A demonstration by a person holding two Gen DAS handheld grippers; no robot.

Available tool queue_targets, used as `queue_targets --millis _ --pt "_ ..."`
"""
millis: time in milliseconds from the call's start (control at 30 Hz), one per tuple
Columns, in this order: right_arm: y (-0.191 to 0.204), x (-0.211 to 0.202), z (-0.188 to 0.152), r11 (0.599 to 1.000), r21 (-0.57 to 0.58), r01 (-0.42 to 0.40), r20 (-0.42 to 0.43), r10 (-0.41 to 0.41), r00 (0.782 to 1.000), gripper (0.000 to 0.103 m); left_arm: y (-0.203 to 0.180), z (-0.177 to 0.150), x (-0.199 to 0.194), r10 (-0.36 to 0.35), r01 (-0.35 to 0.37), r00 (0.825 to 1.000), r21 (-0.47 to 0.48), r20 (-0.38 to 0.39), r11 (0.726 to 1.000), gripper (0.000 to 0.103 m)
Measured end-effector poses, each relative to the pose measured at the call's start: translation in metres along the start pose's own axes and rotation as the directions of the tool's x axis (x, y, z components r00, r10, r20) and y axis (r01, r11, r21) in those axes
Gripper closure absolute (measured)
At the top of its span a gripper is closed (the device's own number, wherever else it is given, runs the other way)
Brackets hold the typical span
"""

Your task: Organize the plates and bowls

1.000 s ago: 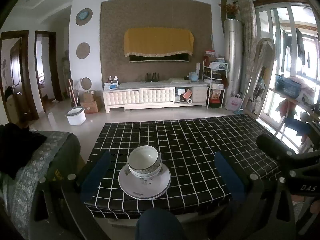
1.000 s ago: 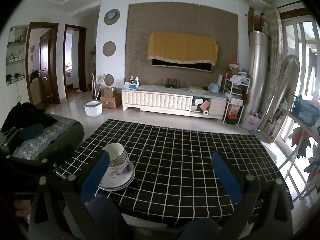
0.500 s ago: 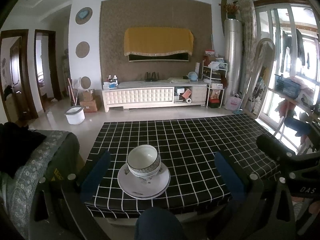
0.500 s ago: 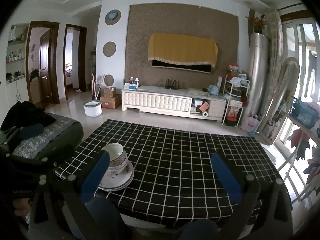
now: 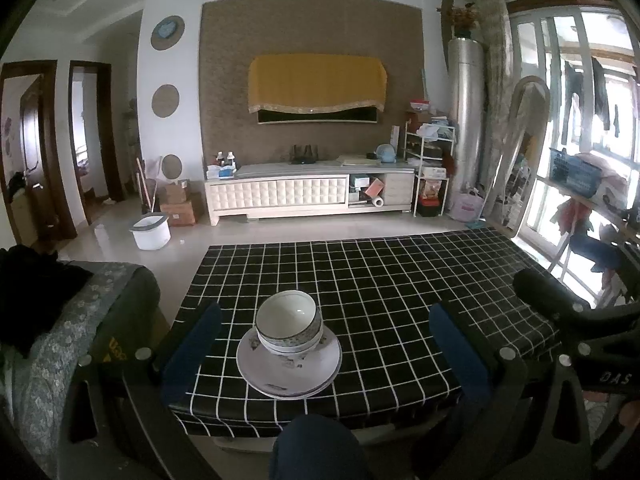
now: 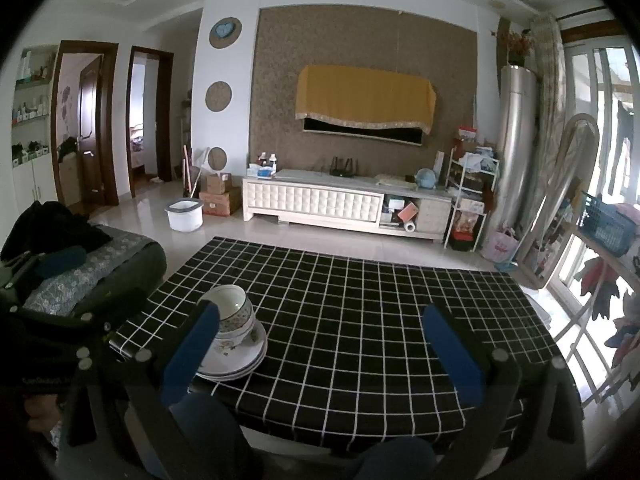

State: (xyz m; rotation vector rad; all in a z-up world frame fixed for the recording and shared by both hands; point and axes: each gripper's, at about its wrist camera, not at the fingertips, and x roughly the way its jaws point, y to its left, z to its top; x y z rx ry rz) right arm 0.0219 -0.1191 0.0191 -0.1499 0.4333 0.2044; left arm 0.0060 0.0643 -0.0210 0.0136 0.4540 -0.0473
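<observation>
Stacked white bowls (image 5: 289, 324) with a patterned rim sit on stacked white plates (image 5: 289, 366) near the front left edge of the table with a black-and-white checked cloth (image 5: 380, 280). My left gripper (image 5: 326, 330) is open and empty, held back from the table, its blue fingers either side of the stack. My right gripper (image 6: 320, 332) is open and empty, facing the table's middle. The bowls (image 6: 232, 314) and plates (image 6: 234, 360) show behind its left finger (image 6: 192, 344). The right gripper's body appears at the right of the left wrist view.
A grey patterned sofa arm (image 5: 80, 312) with dark clothing stands left of the table. The person's knees (image 5: 316, 448) are under the front edge. A white bucket (image 5: 150, 232), TV cabinet (image 5: 308, 194) and clothes rack (image 5: 580, 208) stand beyond.
Both grippers have drifted back slightly; the stack sits a little lower in the left wrist view. Nothing was gripped or released.
</observation>
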Motion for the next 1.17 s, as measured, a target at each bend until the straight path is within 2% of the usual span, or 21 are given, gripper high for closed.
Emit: queue_targets --millis 1167 --pt "-0.0015 0.0003 -0.0028 1.0 -0.009 0.001 0.002 -0.001 1.0 0.0 -0.0004 -0.001 -0.0025 0.0 0.0 1.0 0.002 -0.005 1.0 0.0"
